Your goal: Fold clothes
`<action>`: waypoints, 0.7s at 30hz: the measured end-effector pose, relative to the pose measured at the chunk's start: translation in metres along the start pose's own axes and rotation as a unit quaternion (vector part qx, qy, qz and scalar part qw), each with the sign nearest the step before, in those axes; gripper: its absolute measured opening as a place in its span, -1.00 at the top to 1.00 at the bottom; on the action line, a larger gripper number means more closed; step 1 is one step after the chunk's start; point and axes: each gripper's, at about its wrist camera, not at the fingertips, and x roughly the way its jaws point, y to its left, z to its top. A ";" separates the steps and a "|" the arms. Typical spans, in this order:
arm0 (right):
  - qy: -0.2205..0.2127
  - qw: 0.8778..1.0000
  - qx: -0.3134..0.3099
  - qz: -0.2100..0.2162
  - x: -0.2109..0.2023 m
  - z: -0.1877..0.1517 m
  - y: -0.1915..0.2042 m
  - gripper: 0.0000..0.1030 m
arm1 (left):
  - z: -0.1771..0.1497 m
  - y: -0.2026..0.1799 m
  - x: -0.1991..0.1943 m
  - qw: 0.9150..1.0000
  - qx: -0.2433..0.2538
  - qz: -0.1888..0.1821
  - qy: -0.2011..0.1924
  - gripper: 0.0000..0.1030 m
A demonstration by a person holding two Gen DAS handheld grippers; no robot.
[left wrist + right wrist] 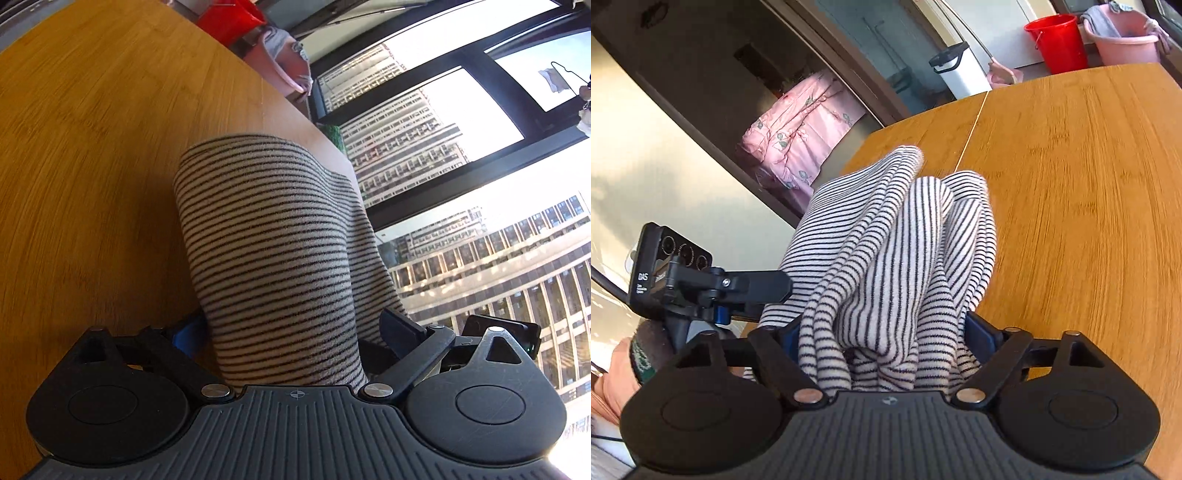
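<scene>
Striped knit garment between both grippers, over wooden table.

Left wrist: cream knit garment w/ thin black stripes (273,251) runs through left gripper (295,332); jaws spread wide, pads not visibly pinching, cloth over bamboo-grain wooden table (92,147). Right wrist: same garment bunched in right gripper (886,332); can't tell if clamped. Red plastic bucket (1058,42) beyond table's far edge.

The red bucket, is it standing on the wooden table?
No, the red bucket stands beyond the table edge, beside a pink tub.

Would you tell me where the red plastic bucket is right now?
In the right wrist view, the red plastic bucket stands top right, beyond the wooden table, beside a pink tub.
</scene>
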 end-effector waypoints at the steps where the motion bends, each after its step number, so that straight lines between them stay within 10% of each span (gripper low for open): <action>1: -0.005 1.000 0.002 0.001 0.001 -0.002 0.003 -0.27 | 0.001 0.001 -0.002 1.000 0.002 0.007 -0.003 -0.79; 8: -0.035 0.995 -0.090 -0.018 0.032 0.033 0.054 -0.06 | 0.038 -0.003 -0.032 0.995 0.060 0.042 -0.061 -0.76; 16: -0.130 0.991 -0.024 0.025 0.097 0.098 0.043 -0.07 | 0.117 -0.023 -0.040 0.962 0.174 0.152 -0.147 -0.76; 21: -0.140 0.986 -0.026 -0.082 0.138 0.105 0.030 -0.22 | 0.119 -0.027 -0.031 0.945 0.204 0.209 -0.148 -0.78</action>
